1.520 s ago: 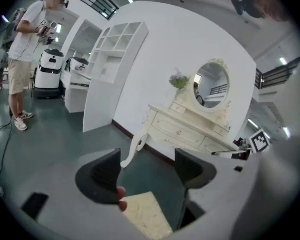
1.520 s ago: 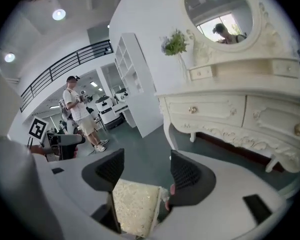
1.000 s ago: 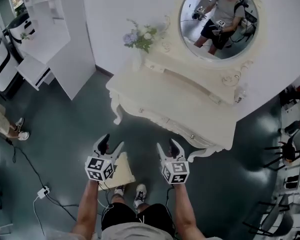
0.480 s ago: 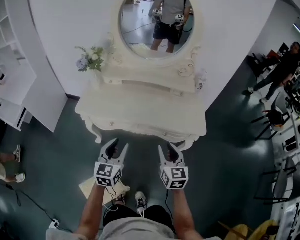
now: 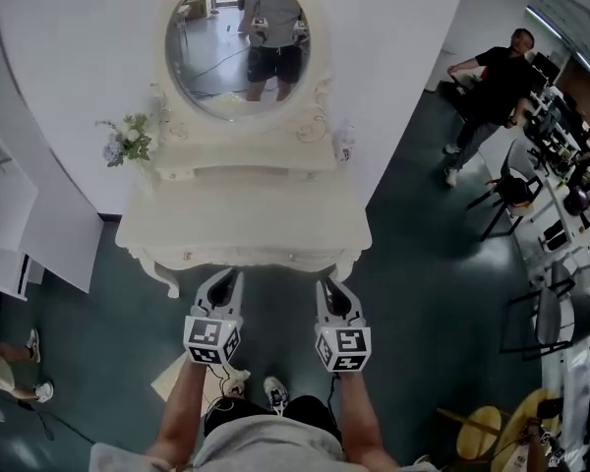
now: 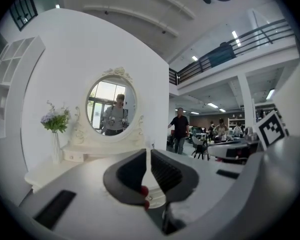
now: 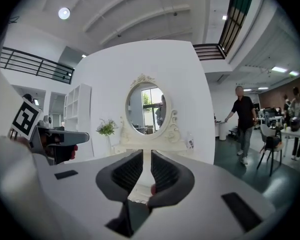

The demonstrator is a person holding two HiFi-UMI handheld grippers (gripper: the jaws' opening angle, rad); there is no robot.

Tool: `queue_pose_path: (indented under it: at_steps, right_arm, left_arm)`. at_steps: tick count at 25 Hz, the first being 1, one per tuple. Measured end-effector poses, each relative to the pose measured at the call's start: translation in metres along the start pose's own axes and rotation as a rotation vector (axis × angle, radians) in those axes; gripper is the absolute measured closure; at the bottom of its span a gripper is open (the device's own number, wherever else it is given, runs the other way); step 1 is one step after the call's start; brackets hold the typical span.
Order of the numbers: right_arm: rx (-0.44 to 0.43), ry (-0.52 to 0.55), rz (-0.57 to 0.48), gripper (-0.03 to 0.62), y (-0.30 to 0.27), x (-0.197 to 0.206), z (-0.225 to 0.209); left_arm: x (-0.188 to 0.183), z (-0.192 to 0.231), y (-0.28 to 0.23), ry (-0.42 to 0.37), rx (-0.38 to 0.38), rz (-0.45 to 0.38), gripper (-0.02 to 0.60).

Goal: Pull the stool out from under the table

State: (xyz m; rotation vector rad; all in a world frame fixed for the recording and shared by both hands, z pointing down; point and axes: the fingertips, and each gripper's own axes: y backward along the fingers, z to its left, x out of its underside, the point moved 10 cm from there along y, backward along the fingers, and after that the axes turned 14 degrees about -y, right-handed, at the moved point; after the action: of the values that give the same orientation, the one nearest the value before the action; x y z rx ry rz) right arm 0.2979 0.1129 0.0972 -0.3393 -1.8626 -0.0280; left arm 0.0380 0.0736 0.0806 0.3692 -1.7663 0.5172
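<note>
White dressing table [image 5: 241, 229] now sits square ahead and centred; 1 s ago it lay off to the right at an angle. Oval mirror [image 5: 238, 45] on top reflects the person w/ both grippers. A bystander in black [image 5: 494, 82] has come into view at right. Cream stool [image 5: 174, 380] stands on the floor by the person's feet, clear of the table, partly hidden behind the left forearm. Left gripper [image 5: 226, 276] and right gripper [image 5: 329, 288] hover just short of the table's front edge. Both jaw pairs were wide apart, now closing, nearly together, nothing between. Flowers [image 5: 126, 141] at table's left.
</note>
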Motion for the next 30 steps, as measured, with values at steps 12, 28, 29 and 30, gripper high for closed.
queue_pose_path:
  at_steps: [12, 28, 29, 30]
  right_arm:
    - [0.047, 0.027, -0.043, 0.577, 0.021, -0.008, -0.006]
    - [0.030, 0.059, -0.058, 0.577, 0.020, -0.015, 0.004]
    - [0.031, 0.059, -0.060, 0.577, 0.020, -0.015, 0.004]
    - [0.031, 0.058, -0.062, 0.577, 0.020, -0.014, 0.005]
  left_arm:
    - [-0.012, -0.018, -0.006, -0.032, 0.043, -0.017, 0.575]
    - [-0.017, -0.015, -0.003, -0.042, 0.036, -0.013, 0.577]
    - [-0.017, -0.014, -0.003, -0.043, 0.038, -0.014, 0.577]
    - [-0.017, -0.014, -0.003, -0.044, 0.039, -0.015, 0.577]
